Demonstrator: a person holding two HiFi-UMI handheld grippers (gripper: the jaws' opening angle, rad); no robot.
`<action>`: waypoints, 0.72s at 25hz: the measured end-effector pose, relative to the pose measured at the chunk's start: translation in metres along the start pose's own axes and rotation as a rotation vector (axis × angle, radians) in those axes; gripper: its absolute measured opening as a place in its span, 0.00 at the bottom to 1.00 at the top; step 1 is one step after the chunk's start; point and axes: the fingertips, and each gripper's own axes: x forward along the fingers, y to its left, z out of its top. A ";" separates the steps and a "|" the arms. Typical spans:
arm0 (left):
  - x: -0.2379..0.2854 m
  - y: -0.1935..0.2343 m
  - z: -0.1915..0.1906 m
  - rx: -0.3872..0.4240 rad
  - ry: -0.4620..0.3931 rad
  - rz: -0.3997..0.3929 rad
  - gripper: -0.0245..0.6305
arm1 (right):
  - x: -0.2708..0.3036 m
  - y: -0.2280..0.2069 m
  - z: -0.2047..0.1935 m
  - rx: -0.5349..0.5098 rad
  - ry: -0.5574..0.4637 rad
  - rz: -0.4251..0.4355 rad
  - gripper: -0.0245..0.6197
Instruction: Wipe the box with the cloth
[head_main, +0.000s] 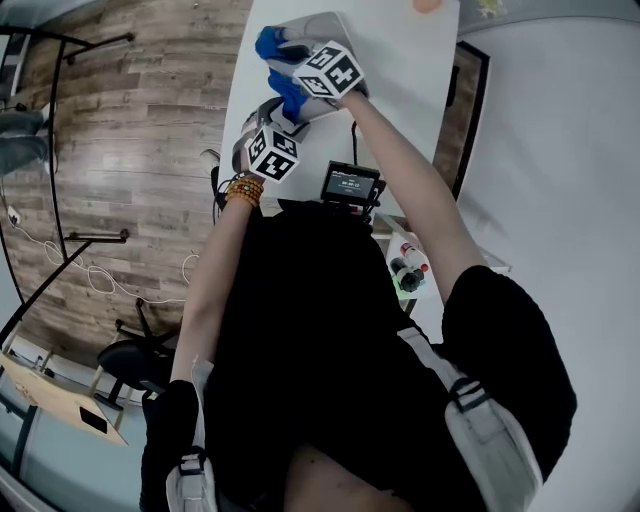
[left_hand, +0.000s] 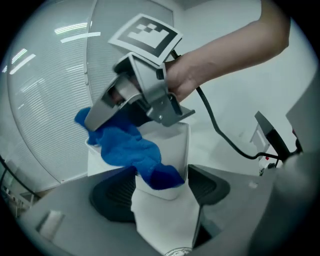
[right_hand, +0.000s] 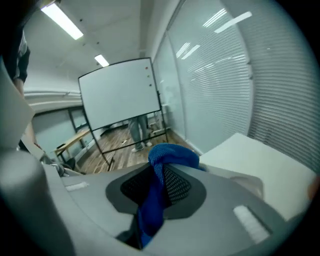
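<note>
Closing on both sides of the white box (left_hand: 172, 150), the jaws of the left tool (left_hand: 160, 192) are clamping it low down. The box is standing upright between them, apparently lifted clear of the white counter (head_main: 400, 80), over its far left part. Blue cloth (left_hand: 125, 150) is draping over the box's upper rim and down its near face, touching it. The right tool (right_hand: 157, 192) is pinching one bunched end of that cloth between closed jaws and is pressing in from the upper left.

Step in hand, as judged: the wipe itself is under way, with only the upper rim and part of one face being covered. The next move is calling for a steady drag of the cloth across the bare face while the left tool is gripping firmly; turning the box would be exposing its other sides.

Room: the counter's left edge is lying just beneath the tools in the head view, with wooden floor (head_main: 130, 130) beyond — a dropped box could be going over. A slatted glass wall (left_hand: 45, 110) is standing beyond the box; a small screen (head_main: 350, 183) and a black cable (left_hand: 212, 122) are sitting nearer the person. Bare counter to the right is offering the freest space.
</note>
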 end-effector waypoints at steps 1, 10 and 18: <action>0.000 -0.001 0.000 0.004 0.001 0.002 0.55 | -0.019 -0.022 0.003 0.054 -0.048 -0.063 0.16; 0.003 -0.001 -0.003 0.013 0.004 0.010 0.55 | -0.124 -0.170 -0.067 0.220 -0.006 -0.524 0.16; 0.004 -0.004 -0.002 0.017 0.014 0.002 0.56 | -0.078 -0.170 -0.062 0.203 0.082 -0.542 0.16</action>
